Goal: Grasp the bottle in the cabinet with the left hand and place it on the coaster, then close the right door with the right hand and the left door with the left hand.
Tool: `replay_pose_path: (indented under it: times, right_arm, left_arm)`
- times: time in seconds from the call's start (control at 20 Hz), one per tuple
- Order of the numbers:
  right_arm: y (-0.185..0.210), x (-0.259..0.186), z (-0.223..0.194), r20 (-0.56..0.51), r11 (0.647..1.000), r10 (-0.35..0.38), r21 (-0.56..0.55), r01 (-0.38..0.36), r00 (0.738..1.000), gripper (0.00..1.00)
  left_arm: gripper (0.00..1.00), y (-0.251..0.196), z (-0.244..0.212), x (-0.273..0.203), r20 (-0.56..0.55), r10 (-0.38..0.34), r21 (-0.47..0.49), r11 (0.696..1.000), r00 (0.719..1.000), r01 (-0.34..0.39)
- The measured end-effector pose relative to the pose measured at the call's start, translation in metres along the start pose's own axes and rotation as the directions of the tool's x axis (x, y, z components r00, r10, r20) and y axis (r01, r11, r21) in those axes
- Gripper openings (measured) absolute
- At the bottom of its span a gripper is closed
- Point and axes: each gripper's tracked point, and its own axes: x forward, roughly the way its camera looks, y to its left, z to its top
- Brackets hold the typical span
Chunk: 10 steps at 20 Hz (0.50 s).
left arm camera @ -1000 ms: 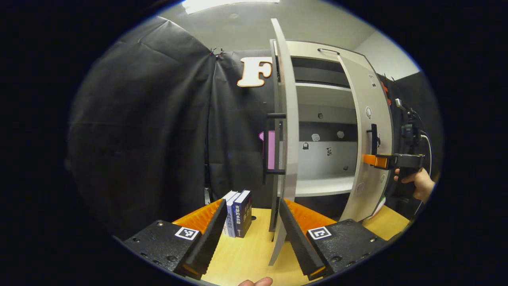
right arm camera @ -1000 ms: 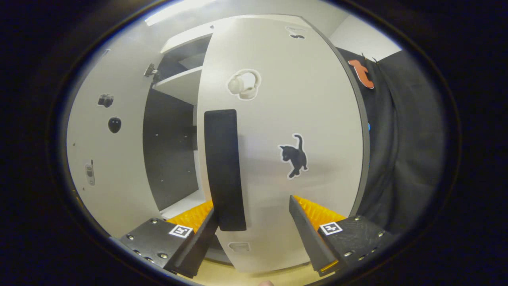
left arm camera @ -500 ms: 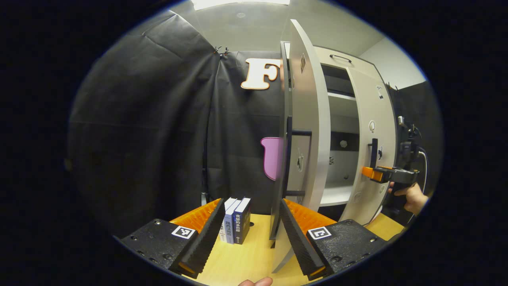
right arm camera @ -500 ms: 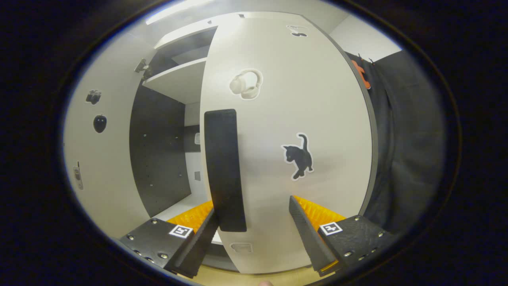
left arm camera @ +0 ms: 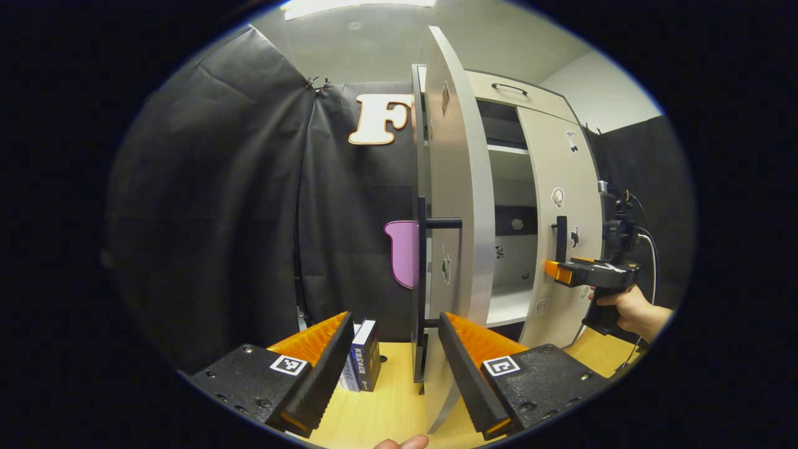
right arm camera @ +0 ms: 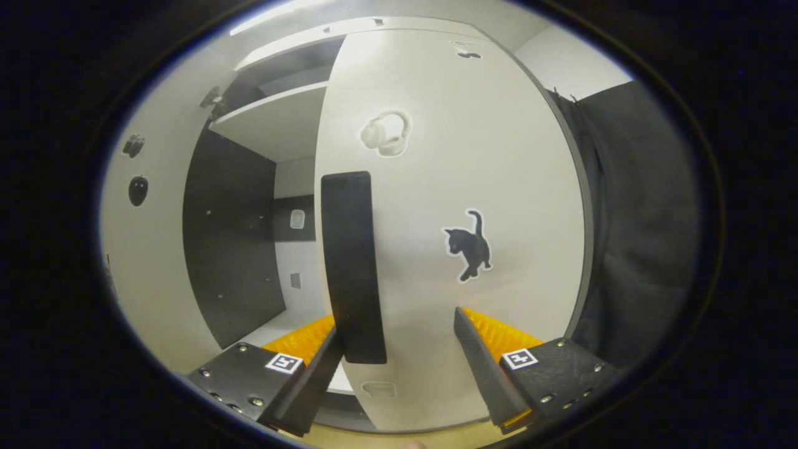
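In the left gripper view the white cabinet's left door (left arm camera: 458, 187) stands edge-on, its black handle (left arm camera: 439, 222) sticking out. My left gripper (left arm camera: 393, 352) is open low in front of it, the door's lower edge near its right finger. Farther right, the right door (left arm camera: 558, 162) is partly swung in, and a hand (left arm camera: 629, 308) holds my right gripper (left arm camera: 559, 272) against it. In the right gripper view the right door (right arm camera: 474, 156) is very close. Its black handle (right arm camera: 352, 268) sits between the fingers of my open right gripper (right arm camera: 399, 368), beside the left finger (right arm camera: 315, 374).
Several books (left arm camera: 363, 355) stand on the wooden table (left arm camera: 386, 405) left of the left door. The cabinet's lower shelf (left arm camera: 508, 305) and upper shelf (right arm camera: 274, 121) are bare. Stickers of a cat (right arm camera: 467, 243) and headphones (right arm camera: 386, 132) mark the right door.
The right door has swung further toward the cabinet with my right gripper on it. The left gripper view has shifted, and the left door's outer face and handle show more.
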Motion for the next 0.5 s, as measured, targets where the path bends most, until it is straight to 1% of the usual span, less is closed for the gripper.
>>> replay_pose_path:
  times: [0.05, 0.1, 0.15, 0.2, 0.25, 0.3, 0.35, 0.4, 0.5]
  right_arm:
    - [0.000, -0.001, 0.001, 0.002, 1.000, 0.000, 0.001, 0.000, 1.000, 0.97]
    - [0.000, 0.000, 0.001, -0.002, 1.000, 0.000, 0.001, 0.000, 1.000, 1.00]
    - [0.000, -0.001, 0.001, -0.006, 1.000, 0.000, 0.007, 0.000, 1.000, 1.00]
    - [0.000, -0.002, -0.001, -0.021, 1.000, 0.004, 0.013, -0.004, 1.000, 1.00]
    - [0.001, -0.005, -0.002, -0.038, 1.000, 0.008, 0.026, -0.007, 0.999, 1.00]
    - [0.001, -0.008, -0.002, -0.045, 0.999, 0.012, 0.036, -0.011, 0.999, 1.00]
    - [0.000, -0.014, -0.002, -0.048, 0.999, 0.020, 0.042, -0.018, 0.999, 0.98]
    - [0.000, -0.020, -0.003, -0.052, 0.999, 0.029, 0.045, -0.027, 0.998, 1.00]
    - [-0.002, -0.036, -0.003, -0.060, 0.998, 0.045, 0.053, -0.042, 0.997, 1.00]
  left_arm:
    - [0.87, -0.001, 0.001, 0.001, -0.001, -0.007, -0.005, 1.000, 1.000, 0.007]
    - [0.82, -0.002, 0.000, 0.002, -0.003, -0.018, -0.009, 1.000, 1.000, 0.017]
    - [0.82, -0.002, -0.002, 0.004, -0.010, -0.033, -0.011, 0.999, 0.999, 0.033]
    - [0.87, -0.003, -0.004, 0.005, -0.015, -0.047, -0.012, 0.999, 0.999, 0.046]
    - [0.82, -0.005, -0.005, 0.006, -0.027, -0.058, -0.013, 0.998, 0.998, 0.058]
    - [0.82, -0.007, -0.005, 0.006, -0.024, -0.073, -0.015, 0.997, 0.997, 0.072]
    - [0.87, -0.008, -0.005, 0.008, -0.030, -0.082, -0.021, 0.996, 0.996, 0.082]
    - [0.87, -0.010, -0.005, 0.010, -0.029, -0.091, -0.027, 0.996, 0.995, 0.090]
    - [0.88, -0.020, -0.004, 0.014, -0.033, -0.119, -0.026, 0.993, 0.992, 0.118]
